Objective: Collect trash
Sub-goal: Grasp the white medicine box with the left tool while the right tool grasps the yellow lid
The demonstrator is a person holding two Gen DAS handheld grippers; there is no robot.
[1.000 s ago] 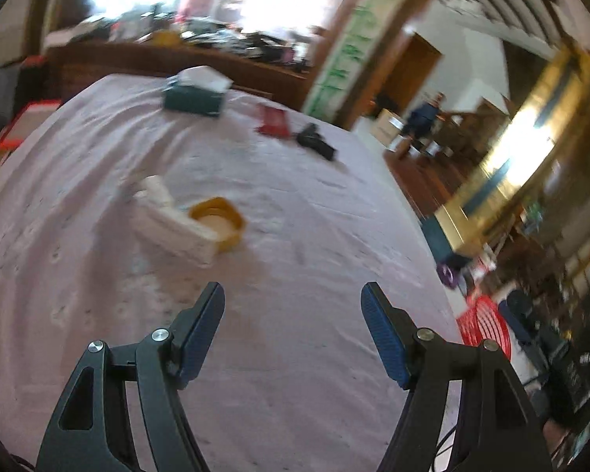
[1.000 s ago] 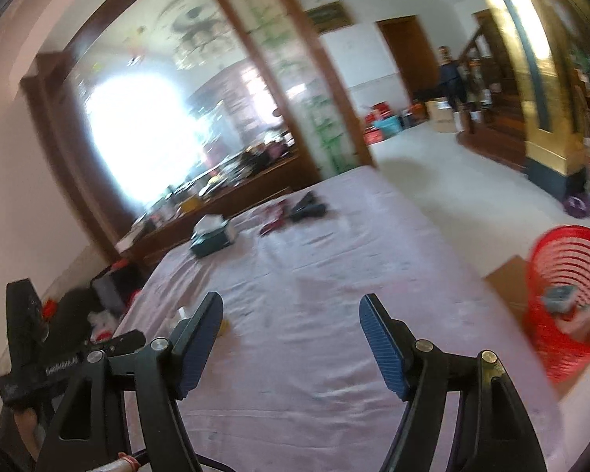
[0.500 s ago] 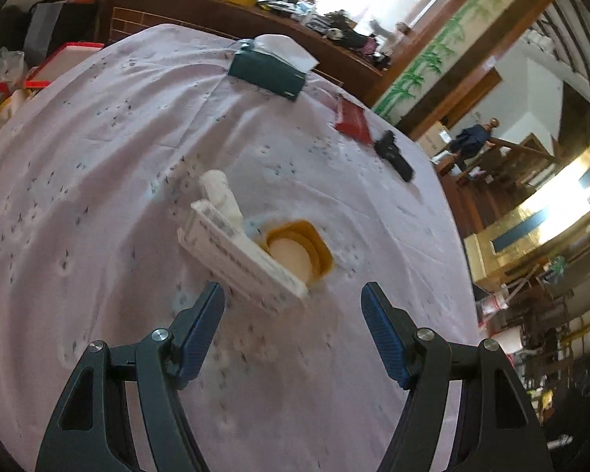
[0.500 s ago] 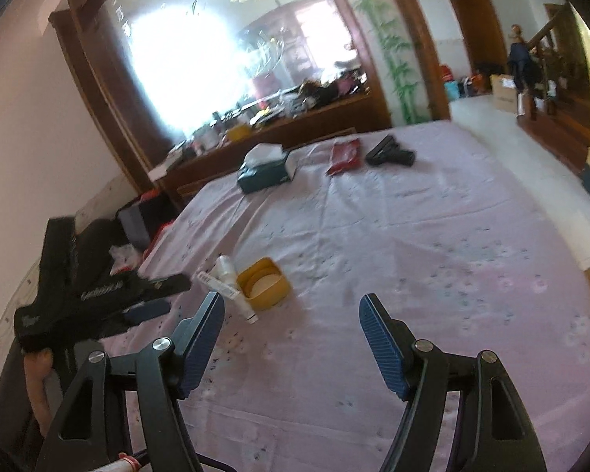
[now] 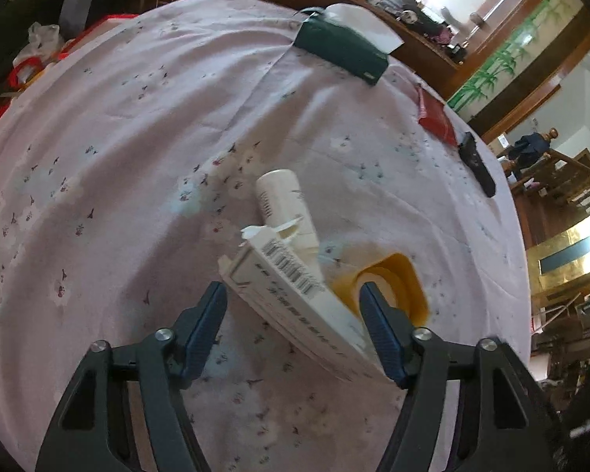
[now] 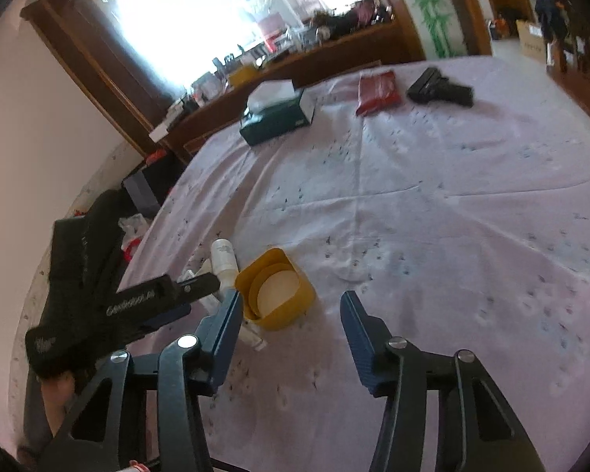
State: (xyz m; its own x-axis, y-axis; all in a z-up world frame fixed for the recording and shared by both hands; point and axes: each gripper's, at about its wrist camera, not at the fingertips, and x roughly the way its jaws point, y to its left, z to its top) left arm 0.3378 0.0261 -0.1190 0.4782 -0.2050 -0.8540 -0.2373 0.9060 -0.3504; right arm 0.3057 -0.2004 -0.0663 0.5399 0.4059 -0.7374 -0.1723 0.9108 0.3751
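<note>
A white carton with a barcode [image 5: 295, 295] lies on the pink tablecloth [image 5: 137, 157], over a white tube [image 5: 283, 200] and beside a yellow square cup [image 5: 389, 287]. My left gripper [image 5: 293, 322] is open, its fingers on either side of the carton's near end. In the right wrist view the yellow cup [image 6: 275, 291] and the tube [image 6: 224, 255] lie just ahead of my open, empty right gripper [image 6: 291, 330]. The left gripper's body [image 6: 110, 306] reaches in from the left, over the carton.
A dark green tissue box [image 6: 275, 114], a red packet [image 6: 377, 90] and a black pistol-shaped object [image 6: 440, 88] lie at the far side of the table. A cluttered wooden sideboard [image 6: 295, 63] stands behind. Bags and clutter [image 5: 39, 59] lie off the left edge.
Both grippers have moved forward and down toward the carton, tube and yellow cup. The left fingers now straddle the carton. Both stay open.
</note>
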